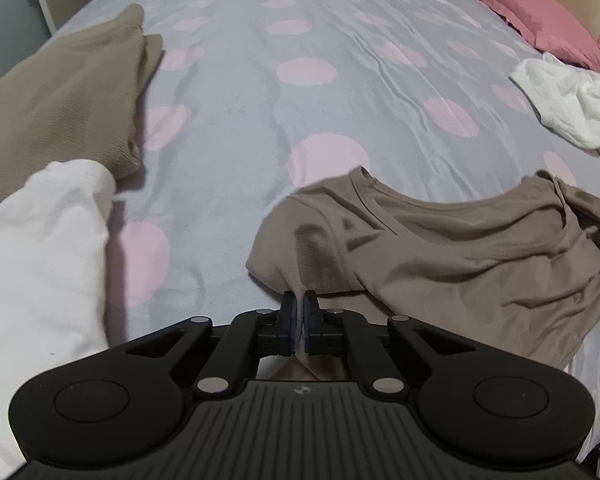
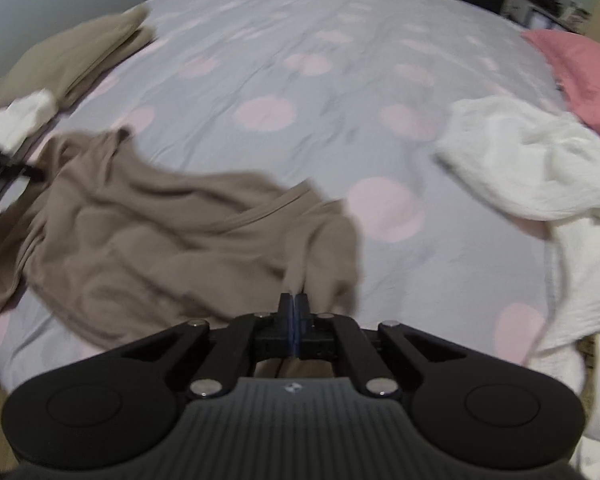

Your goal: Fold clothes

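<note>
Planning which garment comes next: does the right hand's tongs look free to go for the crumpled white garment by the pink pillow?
Probably not yet: the right tongs are clamped on the brown cotton T-shirt. The white garment lies unobstructed.

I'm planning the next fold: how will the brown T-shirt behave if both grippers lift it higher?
Probably floppy: the brown T-shirt already drapes and wrinkles between the left gripper and right gripper. Likely light, since small pinches hold it. Its middle should sag.
</note>
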A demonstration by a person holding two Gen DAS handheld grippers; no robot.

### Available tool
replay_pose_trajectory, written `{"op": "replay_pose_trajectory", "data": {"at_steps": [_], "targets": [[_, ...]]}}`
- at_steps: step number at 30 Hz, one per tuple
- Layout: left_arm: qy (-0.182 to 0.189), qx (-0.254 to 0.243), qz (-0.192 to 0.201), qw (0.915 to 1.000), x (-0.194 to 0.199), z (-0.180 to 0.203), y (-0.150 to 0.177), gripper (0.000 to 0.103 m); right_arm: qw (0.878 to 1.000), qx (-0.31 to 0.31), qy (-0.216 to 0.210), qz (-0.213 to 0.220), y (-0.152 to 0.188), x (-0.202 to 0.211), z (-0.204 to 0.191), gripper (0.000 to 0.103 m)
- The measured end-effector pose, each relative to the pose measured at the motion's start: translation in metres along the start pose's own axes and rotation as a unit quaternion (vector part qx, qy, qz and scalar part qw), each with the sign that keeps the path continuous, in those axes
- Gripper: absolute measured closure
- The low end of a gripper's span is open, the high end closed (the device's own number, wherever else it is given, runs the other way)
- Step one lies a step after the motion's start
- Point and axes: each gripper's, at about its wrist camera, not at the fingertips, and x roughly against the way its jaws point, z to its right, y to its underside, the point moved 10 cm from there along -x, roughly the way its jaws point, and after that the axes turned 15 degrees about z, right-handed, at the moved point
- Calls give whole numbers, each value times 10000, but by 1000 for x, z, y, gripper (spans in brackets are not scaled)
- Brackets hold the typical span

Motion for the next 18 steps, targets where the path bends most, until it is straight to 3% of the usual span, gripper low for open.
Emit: {"op": "replay_pose_trajectory", "data": {"at_steps": [6,11,18], "targets": [[-173,56,31,9998,3,-12,-2,102,9955,-385,836,220,-13,15,63,102],[-365,-39,-26,9993,2,-22,0,102,9894,-577,1332,21,2,11,100,102],[-551,-71,-280,9981,3,-41,12,102,9858,-673,1445,-527,38,-5,118,103]]}}
